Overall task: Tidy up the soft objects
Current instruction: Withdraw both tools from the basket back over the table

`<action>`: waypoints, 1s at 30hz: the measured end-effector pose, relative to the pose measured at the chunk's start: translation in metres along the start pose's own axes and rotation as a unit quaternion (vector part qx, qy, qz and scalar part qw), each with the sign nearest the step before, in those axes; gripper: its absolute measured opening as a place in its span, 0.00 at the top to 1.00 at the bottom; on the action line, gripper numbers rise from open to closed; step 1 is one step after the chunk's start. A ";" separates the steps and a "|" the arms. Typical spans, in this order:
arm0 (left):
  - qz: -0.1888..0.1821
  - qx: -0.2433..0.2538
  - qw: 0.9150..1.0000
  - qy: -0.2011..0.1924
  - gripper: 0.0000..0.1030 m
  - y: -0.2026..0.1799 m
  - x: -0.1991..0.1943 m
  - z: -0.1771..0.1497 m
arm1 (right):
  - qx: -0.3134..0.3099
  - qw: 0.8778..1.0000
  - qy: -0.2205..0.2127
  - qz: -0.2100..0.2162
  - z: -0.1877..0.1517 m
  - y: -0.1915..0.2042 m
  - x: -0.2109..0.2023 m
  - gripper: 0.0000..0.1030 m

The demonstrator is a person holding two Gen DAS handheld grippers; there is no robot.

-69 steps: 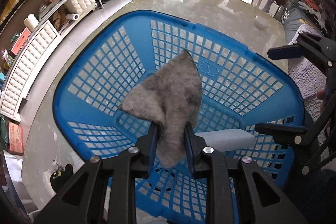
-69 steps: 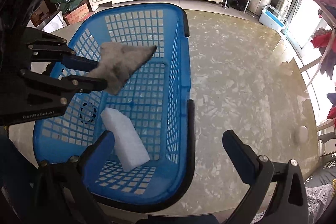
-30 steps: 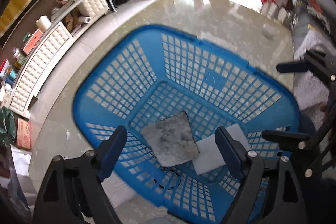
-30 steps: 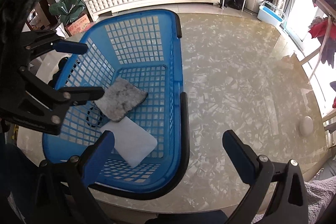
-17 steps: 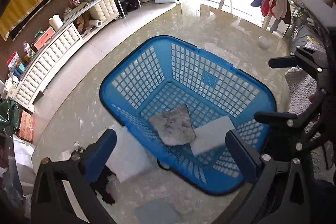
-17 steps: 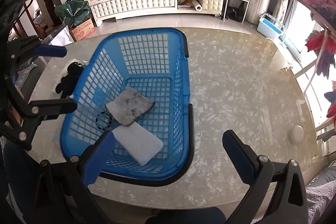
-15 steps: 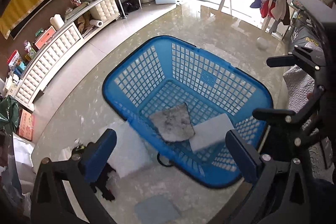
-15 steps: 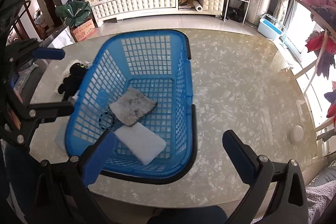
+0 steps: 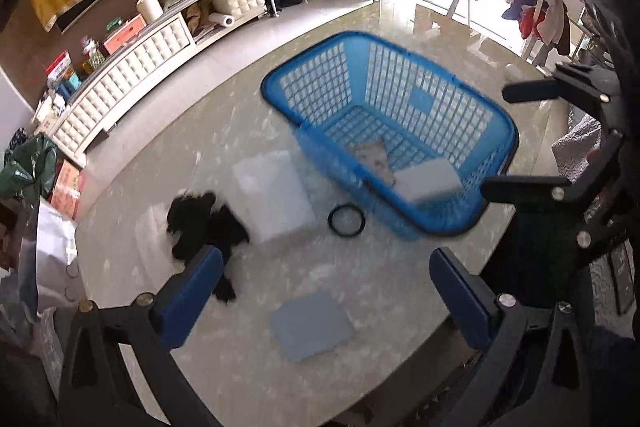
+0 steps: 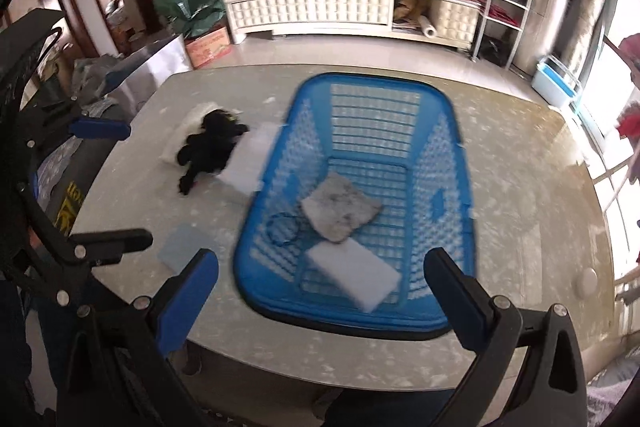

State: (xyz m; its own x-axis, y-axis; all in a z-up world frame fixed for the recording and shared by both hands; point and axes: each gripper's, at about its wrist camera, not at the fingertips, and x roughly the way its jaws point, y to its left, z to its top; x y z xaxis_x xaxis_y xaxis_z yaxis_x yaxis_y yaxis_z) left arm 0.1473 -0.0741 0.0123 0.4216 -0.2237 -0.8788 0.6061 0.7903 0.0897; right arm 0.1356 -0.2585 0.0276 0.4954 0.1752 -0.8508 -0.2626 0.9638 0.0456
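Observation:
A blue mesh basket stands on the marble table. In it lie a grey felt cloth and a white sponge block. On the table left of the basket lie a white foam pad, a black soft toy and a flat grey-blue pad. My left gripper is open and empty, high above the table. My right gripper is open and empty above the basket's near end.
A black ring lies on the table beside the basket. The table edge runs close below my right gripper. A white sideboard and a metal shelf rack stand beyond the table.
My left gripper opened and dropped the grey cloth into the basket. Both grippers have since pulled back and up, so more of the table and the loose items shows.

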 end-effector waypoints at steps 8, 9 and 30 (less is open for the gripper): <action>0.013 -0.026 1.000 0.009 0.00 0.021 -0.011 -0.044 | -0.050 0.998 0.005 0.038 0.007 0.051 0.016 0.00; 0.014 -0.031 0.999 0.011 0.00 0.024 -0.011 -0.049 | -0.060 0.997 0.006 0.039 0.008 0.058 0.020 0.00; 0.049 -0.128 0.989 0.059 0.00 0.091 0.030 -0.146 | -0.161 0.979 0.097 0.085 -0.001 0.149 0.117 0.03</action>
State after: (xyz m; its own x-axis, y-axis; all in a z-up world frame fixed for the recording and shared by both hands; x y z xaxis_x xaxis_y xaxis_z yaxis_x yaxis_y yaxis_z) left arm 0.1169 0.0748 -0.0748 0.3793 -0.0828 -0.9216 0.3692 0.9268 0.0687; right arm 0.1533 -0.0945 -0.0662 0.2635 0.2562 -0.9300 -0.5899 0.8056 0.0548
